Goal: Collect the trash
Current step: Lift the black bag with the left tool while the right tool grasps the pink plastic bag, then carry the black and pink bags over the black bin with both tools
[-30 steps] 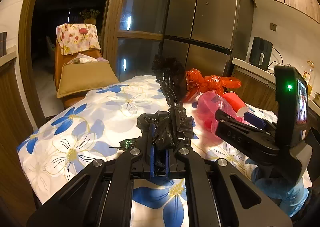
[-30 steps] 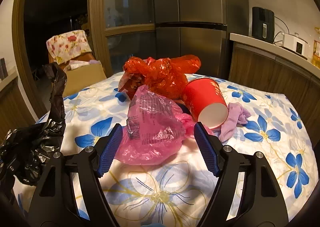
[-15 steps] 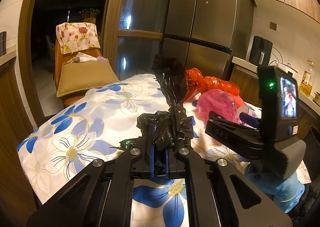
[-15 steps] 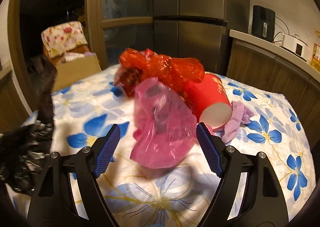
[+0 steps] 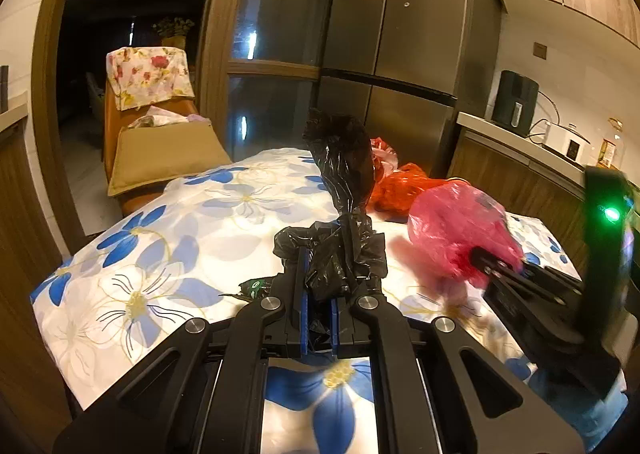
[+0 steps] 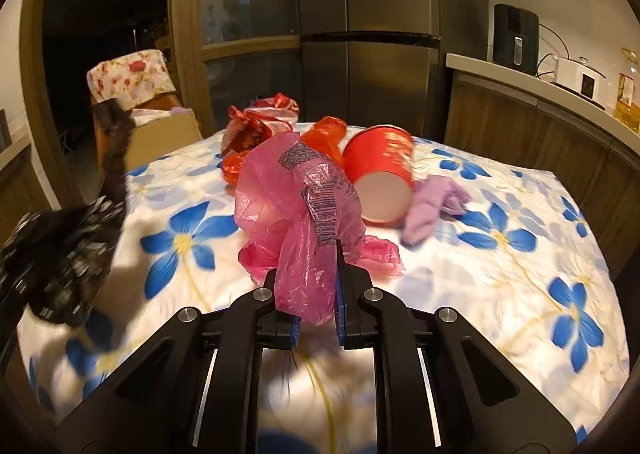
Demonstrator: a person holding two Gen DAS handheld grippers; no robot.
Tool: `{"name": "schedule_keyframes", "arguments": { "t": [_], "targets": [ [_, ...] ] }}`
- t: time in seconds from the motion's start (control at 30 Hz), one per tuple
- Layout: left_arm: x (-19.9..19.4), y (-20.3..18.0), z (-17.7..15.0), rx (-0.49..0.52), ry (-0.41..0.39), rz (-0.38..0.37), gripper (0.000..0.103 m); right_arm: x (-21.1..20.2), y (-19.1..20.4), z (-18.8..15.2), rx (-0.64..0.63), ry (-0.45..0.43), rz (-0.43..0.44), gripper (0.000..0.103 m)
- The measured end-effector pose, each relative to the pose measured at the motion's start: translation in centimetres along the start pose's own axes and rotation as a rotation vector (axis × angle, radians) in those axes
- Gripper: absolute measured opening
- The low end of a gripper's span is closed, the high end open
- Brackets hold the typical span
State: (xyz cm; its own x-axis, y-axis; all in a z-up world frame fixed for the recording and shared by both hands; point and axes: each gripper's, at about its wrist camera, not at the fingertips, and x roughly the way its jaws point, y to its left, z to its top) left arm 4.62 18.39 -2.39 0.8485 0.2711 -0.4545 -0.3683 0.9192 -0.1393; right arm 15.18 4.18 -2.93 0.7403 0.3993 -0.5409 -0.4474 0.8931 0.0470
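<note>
My left gripper (image 5: 318, 286) is shut on a crumpled black trash bag (image 5: 344, 189) that stands up from the jaws over the flowered table. My right gripper (image 6: 316, 278) is shut on a pink plastic bag (image 6: 300, 193) and holds it above the cloth; it shows in the left wrist view (image 5: 460, 225) too. Behind it lie a red paper cup (image 6: 380, 169) on its side, a crumpled red plastic bag (image 6: 256, 125) and a purple rag (image 6: 432, 205). The black bag (image 6: 60, 250) is blurred at the left of the right wrist view.
The table wears a white cloth with blue flowers (image 6: 520, 254). A fridge (image 6: 372, 21) stands behind it. A wooden counter (image 6: 540, 93) with appliances runs along the right. A chair with a cushion (image 5: 160, 149) stands past the table's left side.
My right gripper has closed on the pink bag and lifted it off the cloth, moving back toward the left gripper. The left gripper with the black bag has hardly moved.
</note>
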Motion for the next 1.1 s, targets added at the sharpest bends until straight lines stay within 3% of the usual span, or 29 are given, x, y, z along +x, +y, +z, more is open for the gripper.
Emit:
{"name": "schedule_keyframes", "arguments": {
  "t": [0.53,1.1],
  "targets": [
    [-2.0,-6.6,-0.4,0.092,-0.027,-0.102,0.008,-9.7,-7.8,-2.4,0.083,-0.110,-0.108,0.013],
    [-2.7,-19.0,-0.7,0.234,-0.027,-0.337,0.008,-17.0,-19.6,-4.2,0.227,-0.190,-0.321,0.013]
  ]
}}
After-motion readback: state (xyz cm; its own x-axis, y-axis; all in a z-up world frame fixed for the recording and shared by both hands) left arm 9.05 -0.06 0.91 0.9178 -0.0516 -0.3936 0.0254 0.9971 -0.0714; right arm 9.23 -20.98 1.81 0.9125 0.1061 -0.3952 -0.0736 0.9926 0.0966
